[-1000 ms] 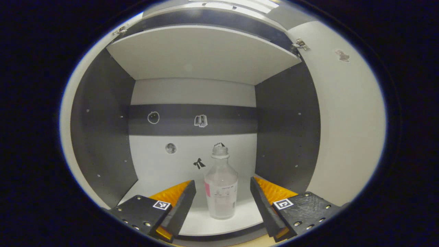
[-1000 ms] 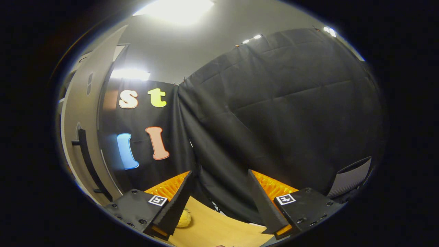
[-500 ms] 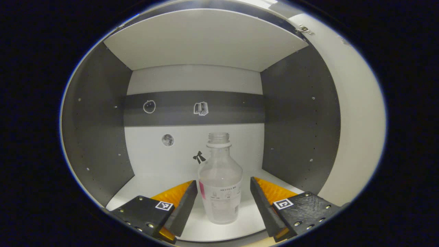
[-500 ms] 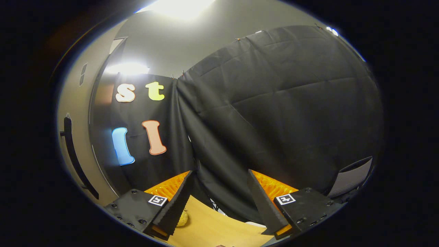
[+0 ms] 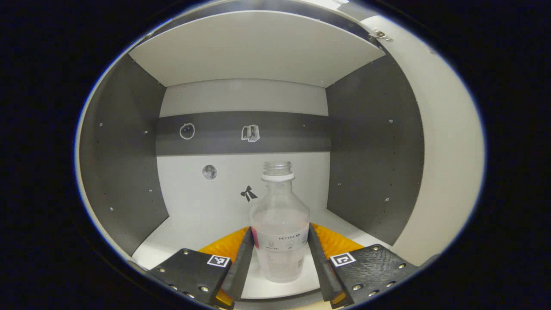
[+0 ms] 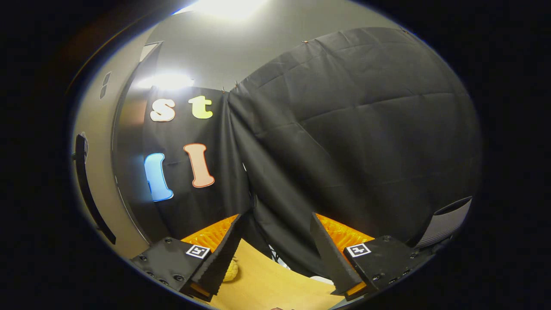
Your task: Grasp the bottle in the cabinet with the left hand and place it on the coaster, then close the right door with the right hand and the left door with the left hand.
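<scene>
The left gripper (image 5: 280,254) is inside the open cabinet (image 5: 125,172), its two fingers (image 5: 241,267) closed in against either side of the bottle (image 5: 280,228), which stands upright on the pale cabinet floor toward the near edge. The bottle is clear, uncapped, with a white collar under its threaded neck and a label band around its lower body (the print is too small to make out). Both fingers look to be pressing on that lower body. Behind it, on the far wall, sit a few small stickers (image 5: 249,193), and the right door (image 5: 447,163) hangs open on the right. In the right gripper view, the right gripper (image 6: 277,254) is spread wide with nothing between its fingers, held over a wooden tabletop (image 6: 267,288) and facing the black cloth wall (image 6: 344,150). A small yellow object (image 6: 231,271) lies on the table just beside its left finger, and an open door with a dark handle (image 6: 88,185) stands at the far left.
</scene>
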Tool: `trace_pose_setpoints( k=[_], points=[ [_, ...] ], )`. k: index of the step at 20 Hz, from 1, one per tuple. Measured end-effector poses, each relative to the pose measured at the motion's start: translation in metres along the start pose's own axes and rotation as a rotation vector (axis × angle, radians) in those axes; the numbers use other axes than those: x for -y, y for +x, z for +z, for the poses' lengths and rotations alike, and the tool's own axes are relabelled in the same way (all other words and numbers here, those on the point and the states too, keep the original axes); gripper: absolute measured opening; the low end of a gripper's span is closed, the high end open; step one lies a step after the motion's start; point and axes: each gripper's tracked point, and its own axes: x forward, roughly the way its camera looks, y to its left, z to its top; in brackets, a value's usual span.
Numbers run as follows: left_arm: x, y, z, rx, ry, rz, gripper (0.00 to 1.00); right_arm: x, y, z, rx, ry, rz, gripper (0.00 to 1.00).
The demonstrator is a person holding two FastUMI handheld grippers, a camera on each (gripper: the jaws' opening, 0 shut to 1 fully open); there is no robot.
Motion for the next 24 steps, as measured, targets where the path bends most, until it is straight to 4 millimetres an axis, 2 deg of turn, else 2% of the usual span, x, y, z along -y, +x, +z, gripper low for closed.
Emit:
trace_pose_setpoints(
  k=[1, 2, 3, 6, 7, 8, 9, 10, 11, 13, 14, 15, 19, 20, 23, 24],
  points=[
    [0.001, -0.009, 0.004, 0.005, -0.004, -0.002, 0.69, -0.002, 0.000, 0.000, 0.001, -0.001, 0.012, 0.99],
    [0.000, -0.019, 0.005, 0.009, -0.010, -0.003, 0.69, -0.003, 0.000, -0.002, 0.000, -0.005, 0.022, 0.99],
    [0.000, -0.029, 0.008, 0.013, -0.015, -0.008, 0.69, -0.006, -0.001, -0.004, -0.005, -0.010, 0.034, 0.94],
    [-0.003, -0.066, 0.011, 0.016, -0.035, -0.022, 0.69, -0.017, -0.014, -0.008, -0.018, -0.010, 0.074, 0.94],
    [-0.004, -0.080, 0.011, 0.012, -0.041, -0.028, 0.69, -0.020, -0.020, -0.009, -0.026, -0.011, 0.083, 0.94],
    [-0.004, -0.092, 0.009, 0.006, -0.045, -0.036, 0.61, -0.022, -0.028, -0.011, -0.033, -0.013, 0.093, 0.94],
    [-0.006, -0.105, 0.007, 0.002, -0.049, -0.042, 0.61, -0.024, -0.037, -0.010, -0.035, -0.014, 0.103, 0.99],
    [-0.007, -0.120, 0.005, 0.000, -0.049, -0.047, 0.69, -0.024, -0.048, -0.010, -0.037, -0.017, 0.112, 0.94],
    [-0.009, -0.133, 0.003, -0.002, -0.046, -0.054, 0.66, -0.024, -0.058, -0.009, -0.039, -0.022, 0.119, 0.94],
    [-0.010, -0.159, -0.004, -0.014, -0.032, -0.067, 0.77, -0.020, -0.078, -0.008, -0.034, -0.033, 0.123, 0.94],
    [-0.012, -0.173, -0.009, -0.018, -0.028, -0.074, 0.73, -0.018, -0.088, -0.008, -0.032, -0.038, 0.122, 0.99],
    [-0.012, -0.184, -0.010, -0.018, -0.026, -0.082, 0.69, -0.017, -0.098, -0.007, -0.031, -0.043, 0.122, 0.99],
    [-0.015, -0.234, -0.027, -0.018, -0.026, -0.106, 0.69, -0.015, -0.132, -0.002, -0.029, -0.047, 0.122, 0.99],
    [-0.017, -0.244, -0.033, -0.020, -0.034, -0.111, 0.69, -0.015, -0.137, -0.001, -0.025, -0.044, 0.124, 0.94],
    [-0.022, -0.266, -0.050, -0.013, -0.090, -0.126, 0.69, -0.019, -0.147, 0.011, -0.016, -0.041, 0.142, 0.94],
    [-0.023, -0.272, -0.059, -0.014, -0.108, -0.127, 0.69, -0.018, -0.149, 0.013, -0.009, -0.048, 0.144, 0.99]
  ],
)
